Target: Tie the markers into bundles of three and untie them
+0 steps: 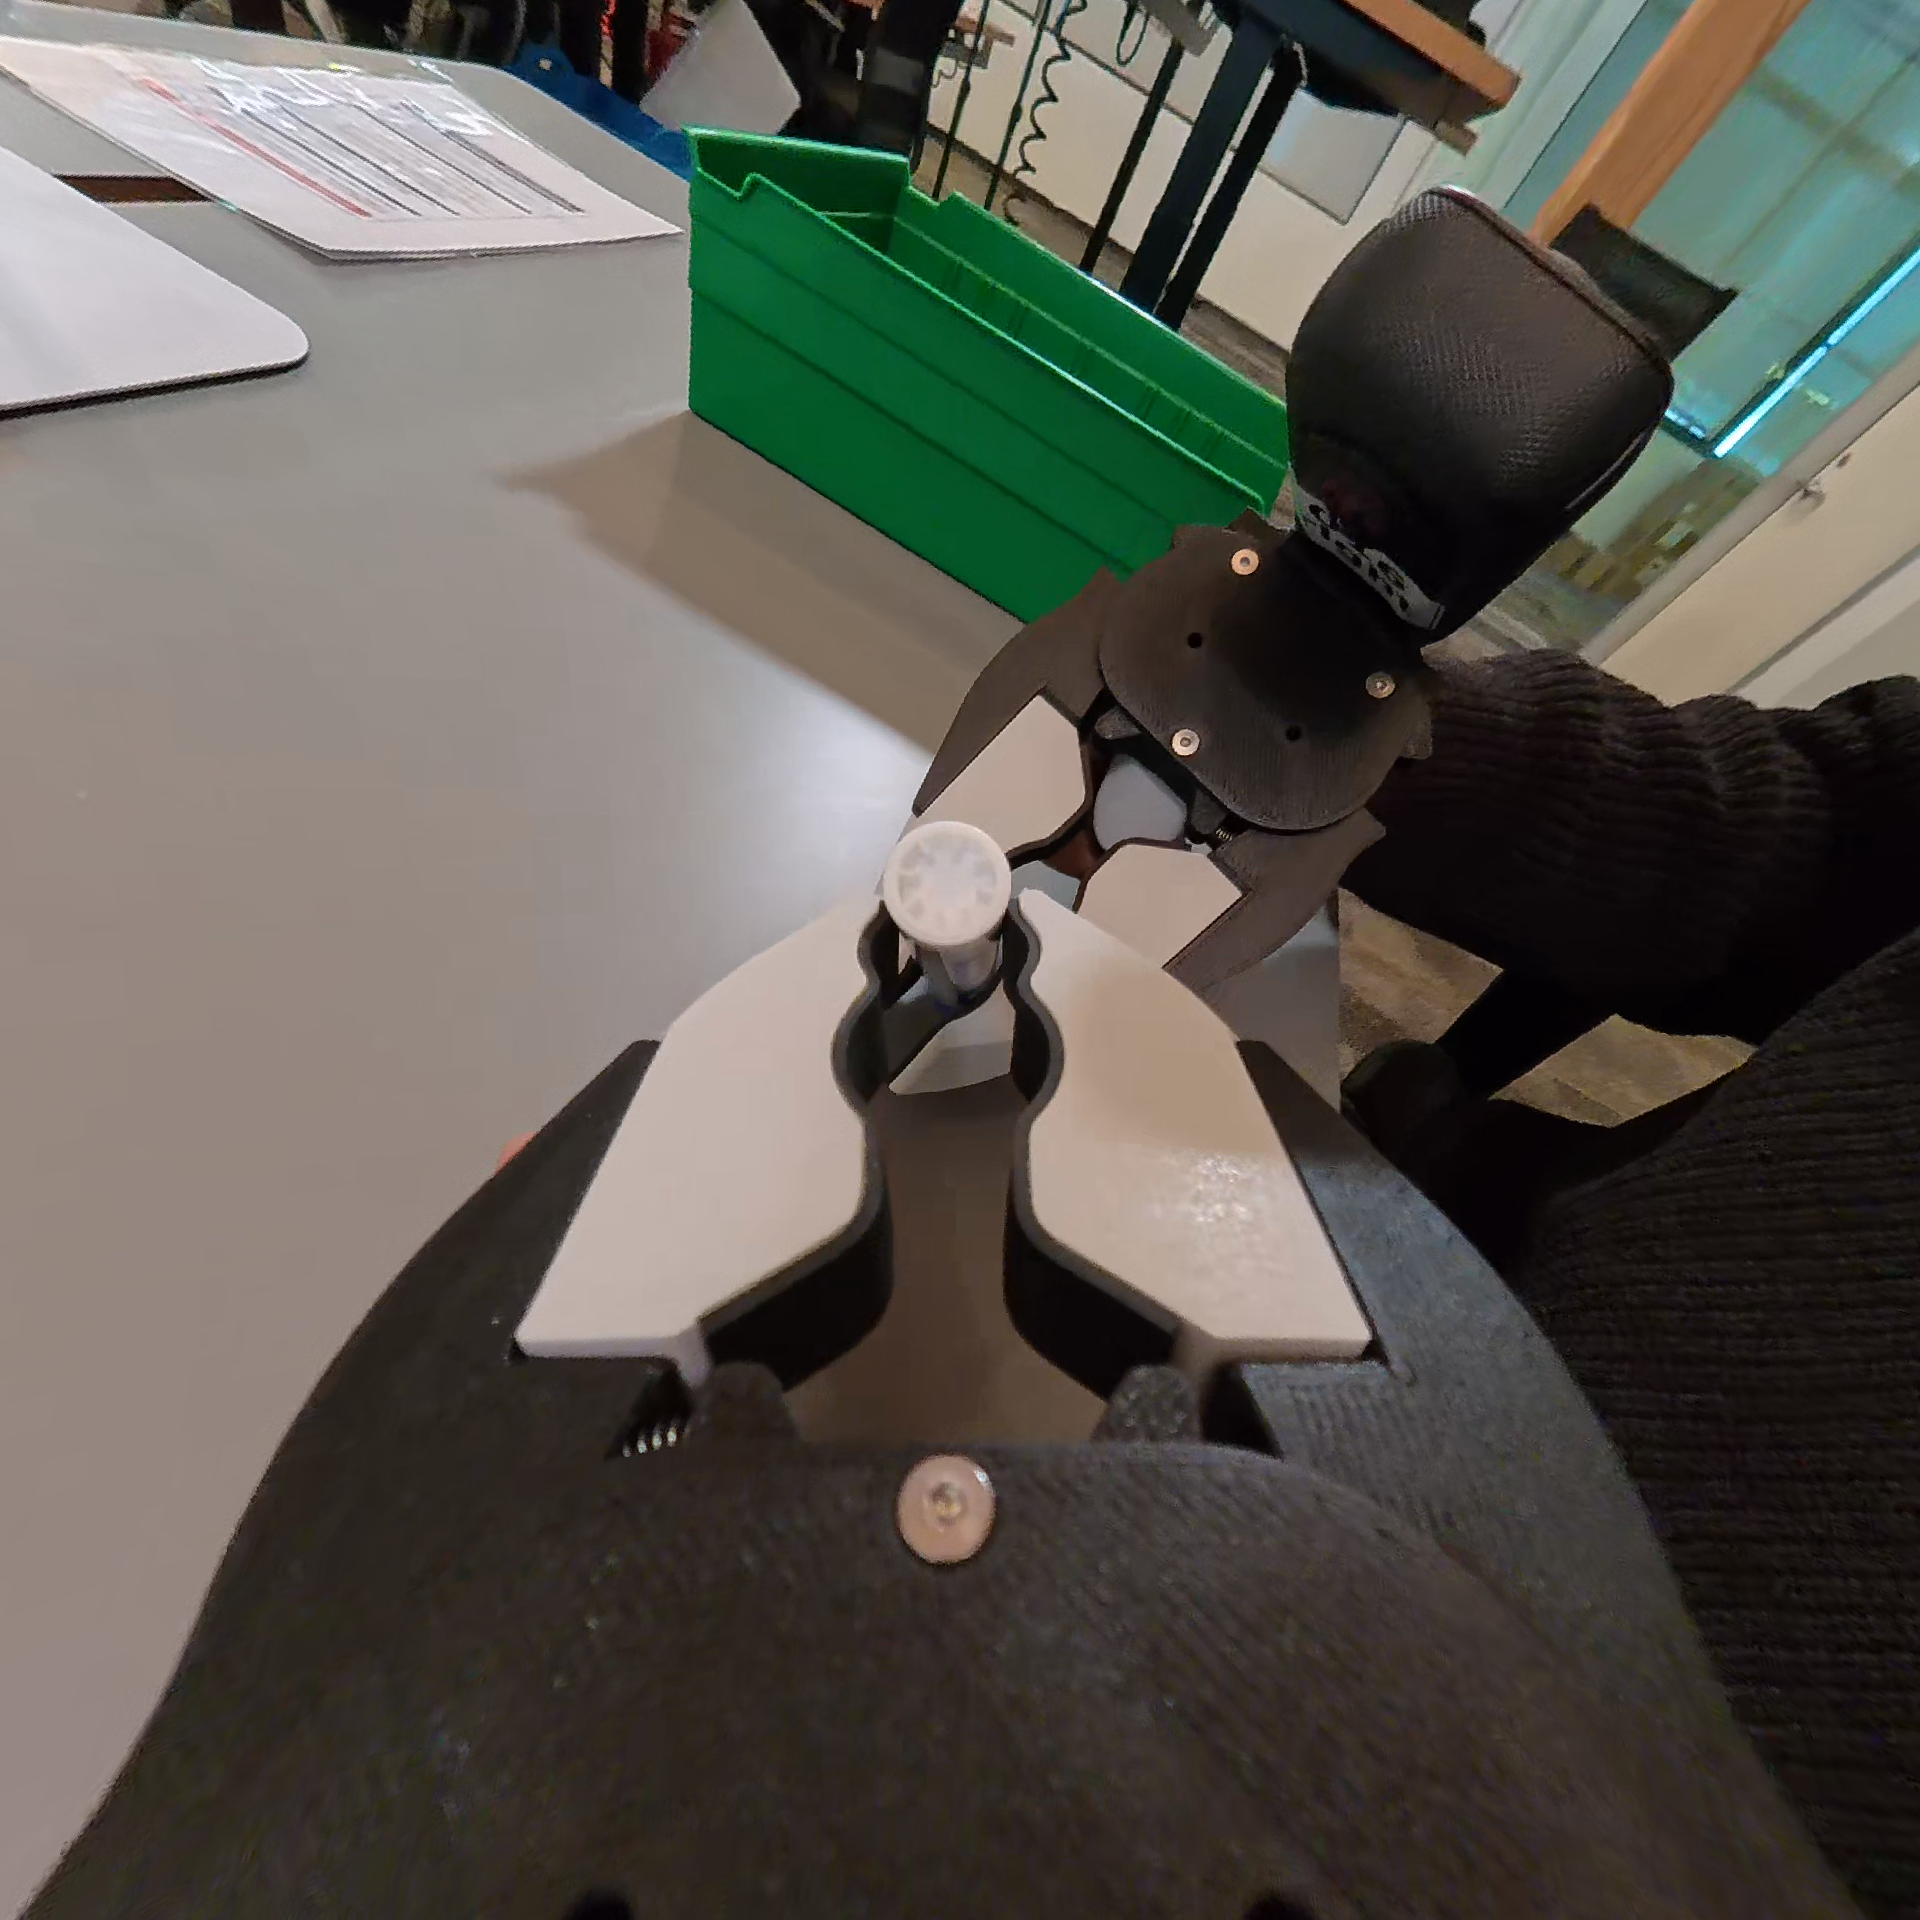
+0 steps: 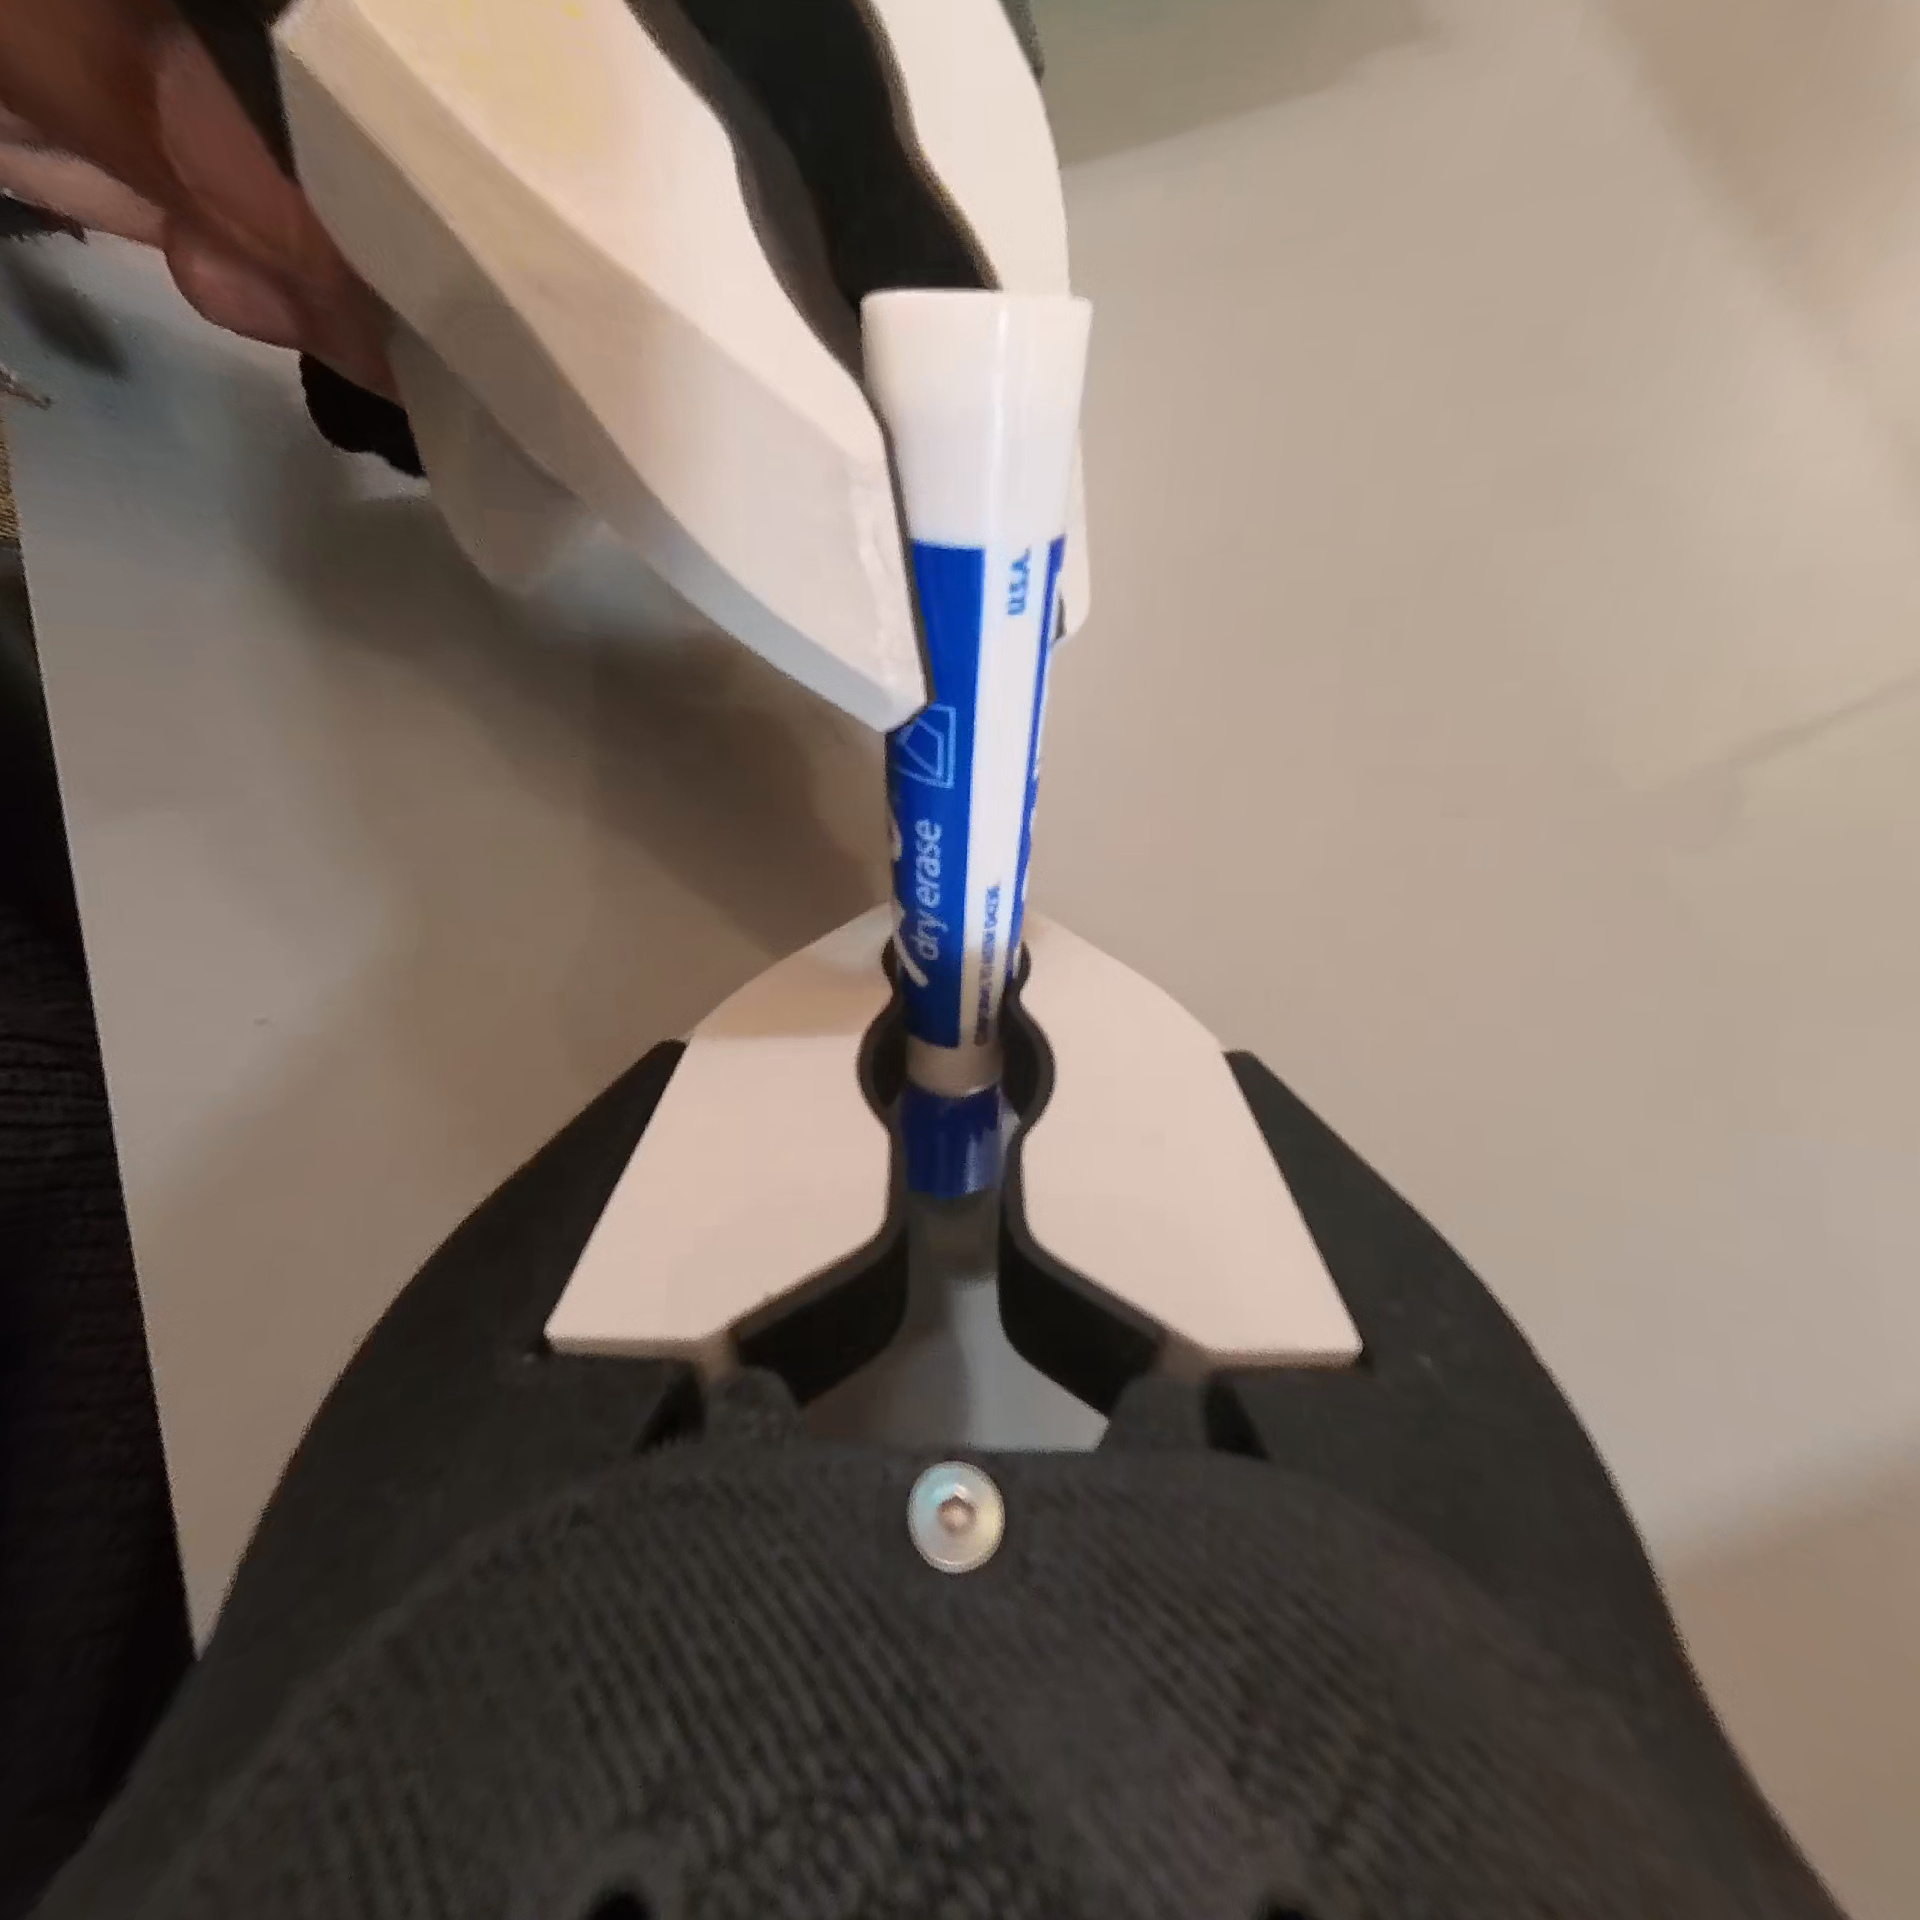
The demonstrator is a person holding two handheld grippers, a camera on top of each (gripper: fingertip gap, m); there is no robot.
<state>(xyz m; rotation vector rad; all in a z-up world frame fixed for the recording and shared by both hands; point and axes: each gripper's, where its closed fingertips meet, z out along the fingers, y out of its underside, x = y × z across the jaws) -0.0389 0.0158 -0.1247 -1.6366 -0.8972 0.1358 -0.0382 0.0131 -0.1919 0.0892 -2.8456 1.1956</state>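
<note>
A white dry-erase marker with a blue label is held in the air between both grippers. My left gripper is shut on it just below its white round end. My right gripper is shut on the marker near its blue ribbed end, which sits in the notch between the fingers. In the left wrist view the right gripper comes in from the upper right, tips beside the marker. In the right wrist view the left gripper clamps the marker's white upper part.
A grey table lies below. A green plastic bin stands at its far edge. Printed sheets and a white mat lie at the far left. A dark sleeve holds the right gripper; a hand shows at upper left. Some 7 cm of space lies between my two pairs of fingers.
</note>
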